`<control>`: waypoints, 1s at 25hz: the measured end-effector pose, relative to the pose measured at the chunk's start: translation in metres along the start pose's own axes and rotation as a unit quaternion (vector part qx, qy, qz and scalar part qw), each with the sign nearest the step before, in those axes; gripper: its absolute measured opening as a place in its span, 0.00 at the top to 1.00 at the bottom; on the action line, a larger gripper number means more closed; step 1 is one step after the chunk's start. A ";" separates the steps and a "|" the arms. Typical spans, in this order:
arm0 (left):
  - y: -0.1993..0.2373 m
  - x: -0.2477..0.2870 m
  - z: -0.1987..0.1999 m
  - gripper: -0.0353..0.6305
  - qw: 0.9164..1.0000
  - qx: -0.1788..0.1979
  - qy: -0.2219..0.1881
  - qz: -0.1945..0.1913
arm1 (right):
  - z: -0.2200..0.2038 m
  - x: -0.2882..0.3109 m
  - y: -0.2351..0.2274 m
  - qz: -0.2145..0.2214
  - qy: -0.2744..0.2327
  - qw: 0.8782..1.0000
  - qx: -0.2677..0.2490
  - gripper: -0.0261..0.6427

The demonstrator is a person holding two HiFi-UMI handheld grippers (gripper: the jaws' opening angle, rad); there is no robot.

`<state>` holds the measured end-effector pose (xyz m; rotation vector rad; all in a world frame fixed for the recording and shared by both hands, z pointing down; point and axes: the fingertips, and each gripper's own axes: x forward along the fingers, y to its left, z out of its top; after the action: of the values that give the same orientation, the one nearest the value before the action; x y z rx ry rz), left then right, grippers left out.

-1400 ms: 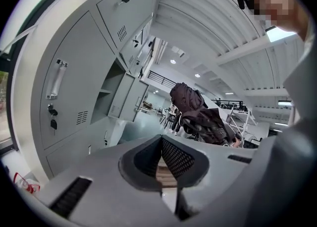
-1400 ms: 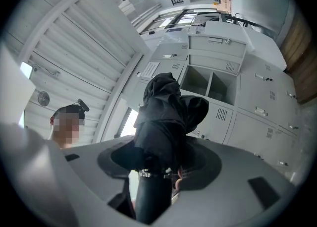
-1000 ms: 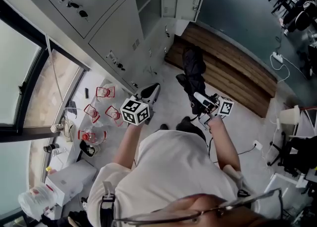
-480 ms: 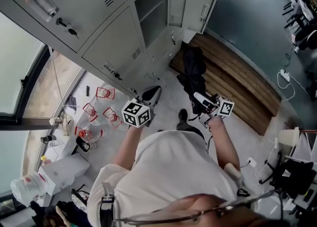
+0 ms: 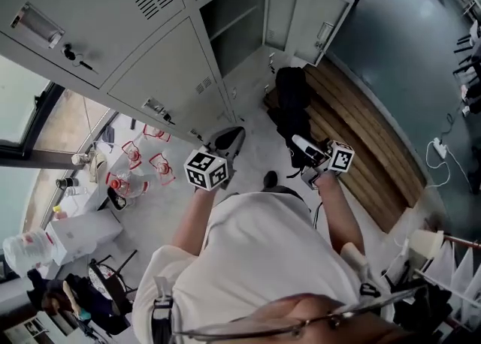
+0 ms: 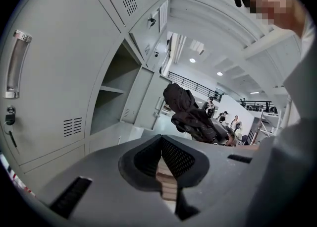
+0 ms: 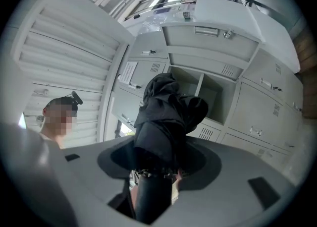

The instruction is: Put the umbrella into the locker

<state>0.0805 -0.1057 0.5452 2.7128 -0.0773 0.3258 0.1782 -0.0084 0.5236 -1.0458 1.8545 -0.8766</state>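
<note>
A folded black umbrella [image 5: 292, 104] sticks out from my right gripper [image 5: 307, 156], which is shut on its handle end. In the right gripper view the umbrella [image 7: 166, 117] rises between the jaws and points at the open locker compartment [image 7: 212, 92]. The same open locker [image 5: 234, 21] shows in the head view, with its door [image 5: 302, 10] swung out to the right. My left gripper [image 5: 228, 143] is level beside the umbrella, shut and holding nothing. In the left gripper view the pads [image 6: 171, 159] meet, with the umbrella [image 6: 190, 113] to the right and the open locker [image 6: 114, 94] to the left.
Closed grey lockers [image 5: 90, 12] with handles and keys fill the left. A wooden bench [image 5: 376, 151] runs along the right below a dark wall. Bottles [image 5: 120, 182] and red wire stands lie on the floor at left, near a white box [image 5: 71, 230].
Both grippers and the person have moved nearer the lockers, and the open compartment looks larger and closer. The umbrella stays in the right gripper, and the left gripper stays shut.
</note>
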 end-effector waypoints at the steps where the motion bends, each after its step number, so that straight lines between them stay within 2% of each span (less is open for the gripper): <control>1: 0.001 0.005 0.001 0.94 1.000 -0.001 -0.003 0.008 | 0.005 0.000 -0.005 0.002 0.007 1.000 0.004 0.60; 10: 0.007 0.039 0.008 0.94 0.997 -0.018 -0.028 0.067 | 0.039 0.006 -0.038 0.019 0.069 0.997 0.027 0.60; 15: 0.013 0.042 0.003 0.94 0.995 -0.025 -0.024 0.090 | 0.049 0.018 -0.056 0.023 0.089 0.995 0.035 0.60; 25: 0.040 0.052 0.011 0.94 0.995 -0.027 -0.017 0.093 | 0.062 0.063 -0.106 0.011 0.105 0.994 0.041 0.61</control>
<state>0.1292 -0.1469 0.5630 2.6620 -0.3451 0.3271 0.2476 -0.1190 0.5681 -0.9095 1.9800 -1.0757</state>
